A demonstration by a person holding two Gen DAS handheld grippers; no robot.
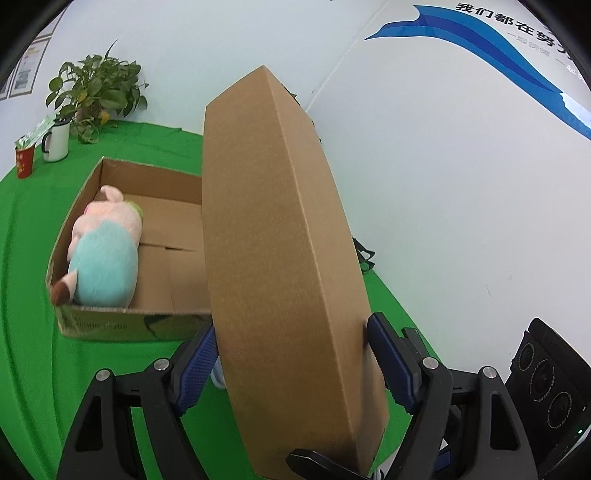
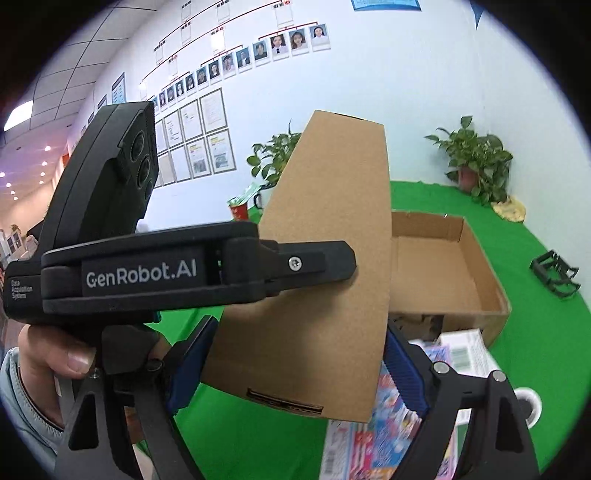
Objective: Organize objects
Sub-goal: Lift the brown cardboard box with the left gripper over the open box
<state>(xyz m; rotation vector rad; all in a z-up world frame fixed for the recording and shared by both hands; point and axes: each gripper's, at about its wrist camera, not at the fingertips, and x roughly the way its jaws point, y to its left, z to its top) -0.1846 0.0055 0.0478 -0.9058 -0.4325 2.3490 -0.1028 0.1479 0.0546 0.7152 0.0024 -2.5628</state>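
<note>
Tilting steeply on edge, long axis receding, the cardboard lid [image 1: 280,236] sits clenched between both hand-held grippers.

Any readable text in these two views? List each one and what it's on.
"GenRobot.AI": side of the left gripper.
"Data Acquisition System": small print at that gripper's rear end.
"我们都在努力": wall banner, cut off at the frame edge; the smaller line under it is too blurred.
Open box, front print: blurred.
Red cup, wall papers, booklets: too small or blurred.
</note>
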